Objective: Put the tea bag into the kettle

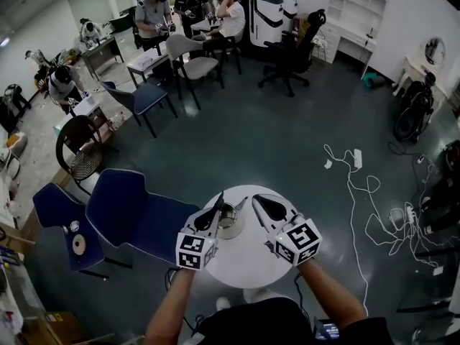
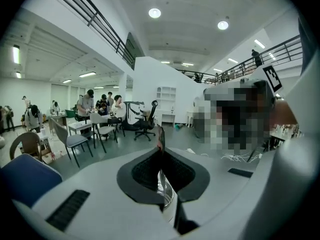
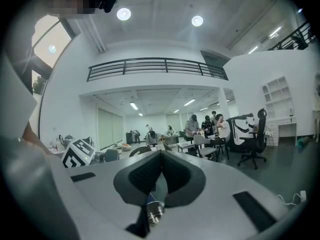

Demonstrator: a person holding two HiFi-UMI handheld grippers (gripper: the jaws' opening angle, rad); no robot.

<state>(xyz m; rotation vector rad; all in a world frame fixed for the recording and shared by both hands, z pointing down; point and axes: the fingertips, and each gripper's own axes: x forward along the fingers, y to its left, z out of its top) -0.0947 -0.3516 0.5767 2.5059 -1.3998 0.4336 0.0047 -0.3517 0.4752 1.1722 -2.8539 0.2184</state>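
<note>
You're in a big open lab-style office hall. In the head view, people (image 1: 154,13) work at desks (image 1: 147,60) in the upper left, office chairs (image 1: 291,49) and white shelving (image 1: 356,2) line the top, and cables (image 1: 374,192) trail at right. A railed mezzanine (image 3: 155,66) crosses the right gripper view.

White table (image 1: 246,261), possibly reddish tea bag (image 2: 160,135)
</note>
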